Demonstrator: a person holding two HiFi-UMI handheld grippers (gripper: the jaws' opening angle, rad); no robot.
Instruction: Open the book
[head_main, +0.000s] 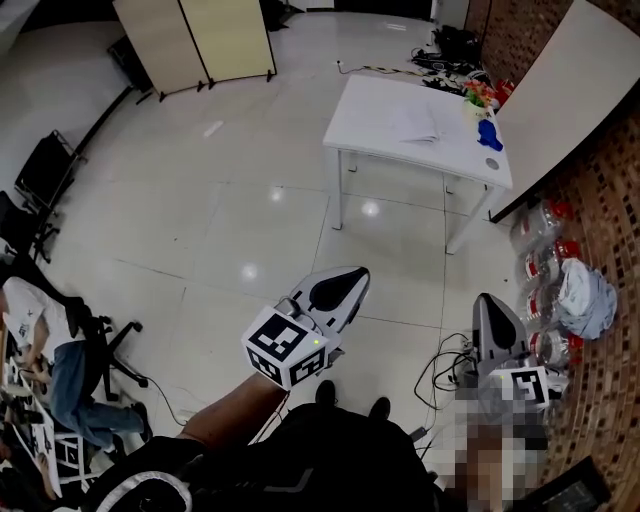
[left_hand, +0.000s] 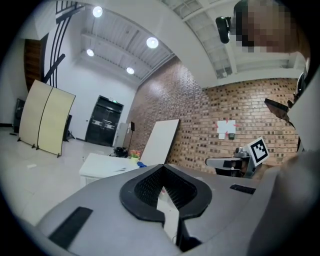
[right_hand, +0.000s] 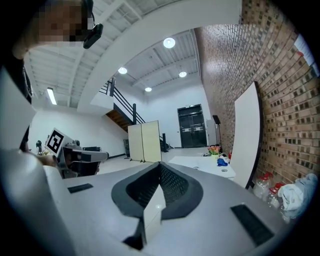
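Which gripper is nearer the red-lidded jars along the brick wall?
Right. The right gripper is just left of the jars, apart from them. The left gripper is much farther left, beyond the right one.

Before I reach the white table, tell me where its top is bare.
Bare: the table's end nearer the folding screen, up to the book. Crowded: the opposite end by the brick wall, with colourful items and a blue thing.

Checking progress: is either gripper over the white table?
No: the head view shows left gripper and right gripper above the floor, short of the white table.
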